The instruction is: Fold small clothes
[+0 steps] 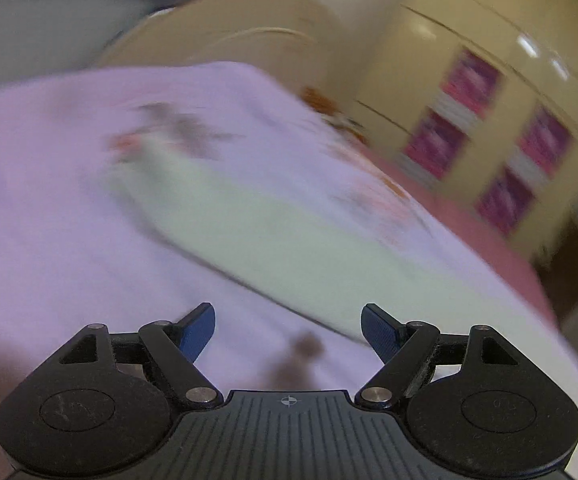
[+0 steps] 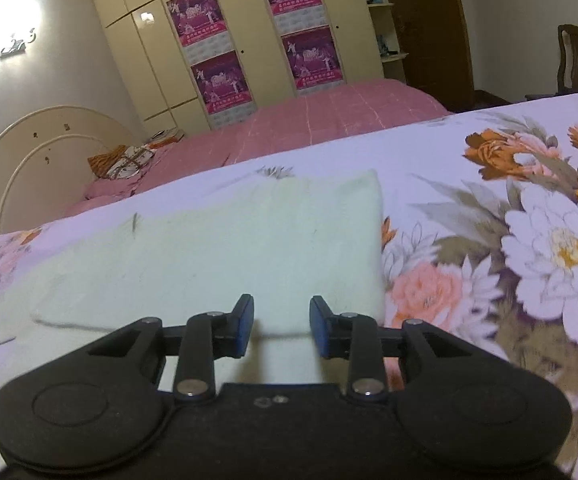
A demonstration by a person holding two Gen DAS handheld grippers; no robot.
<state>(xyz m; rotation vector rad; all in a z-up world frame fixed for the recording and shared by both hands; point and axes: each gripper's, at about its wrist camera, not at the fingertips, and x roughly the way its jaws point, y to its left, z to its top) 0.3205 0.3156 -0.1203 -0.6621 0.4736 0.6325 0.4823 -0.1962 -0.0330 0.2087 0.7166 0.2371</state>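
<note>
Left gripper: my left gripper [image 1: 288, 330] hangs over the flowered sheet [image 1: 49, 220] with its jaws spread wide and nothing between them. Its blue pads [image 1: 197, 334] are clear of any cloth.

Right gripper: my right gripper [image 2: 281, 330] sits low at the near edge of the pale green cloth [image 2: 225, 256]. Its jaws stand partly apart, and the cloth's edge lies in the gap between them; I cannot tell whether the pads touch it.

Cloth: from the right wrist it is a flat, soft, pale green piece lying on the sheet, its right edge straight and its far corner [image 2: 371, 178] squared. From the left wrist the same cloth [image 1: 257, 232] is a blurred pale strip running from upper left to lower right, ahead of the open jaws.

Sheet: white with large orange, peach and white flowers [image 2: 545, 256], spread under the cloth.

Behind: a pink bedspread [image 2: 329, 116], a cream headboard [image 2: 41, 148] to the left, cream wardrobe doors with magenta posters [image 2: 197, 14], and a dark wooden chair [image 2: 577, 60] far right.

Image quality: the left wrist view is smeared, so fine detail there is unreadable.
</note>
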